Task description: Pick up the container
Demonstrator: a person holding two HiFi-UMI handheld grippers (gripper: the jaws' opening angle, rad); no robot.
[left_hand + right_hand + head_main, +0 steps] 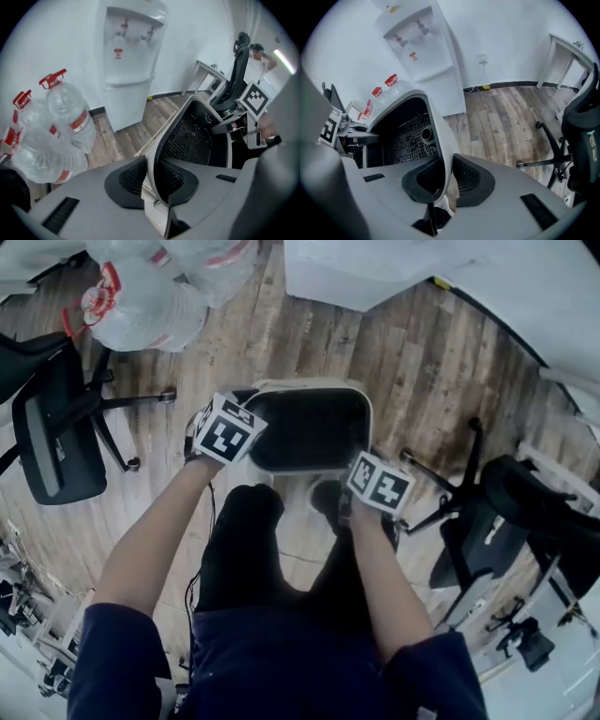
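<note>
The container (309, 385) is a white, rounded-rectangle bin with a dark mesh inside, held over the wooden floor in front of the person's legs. My left gripper (234, 432) is on its left rim and my right gripper (375, 482) on its near right corner. In the left gripper view my left gripper (149, 176) is shut on the thin white rim (161, 136), one pad inside the wall and one outside. The right gripper view has my right gripper (446, 180) clamped on the rim (440, 131) the same way. A small tube (426, 135) lies inside the bin.
Large water jugs (141, 296) with red caps lie on the floor at the far left. A black office chair (56, 427) stands at the left, another (506, 512) at the right. A white water dispenser (129, 61) stands against the wall, and a white table's legs (562, 61) at the right.
</note>
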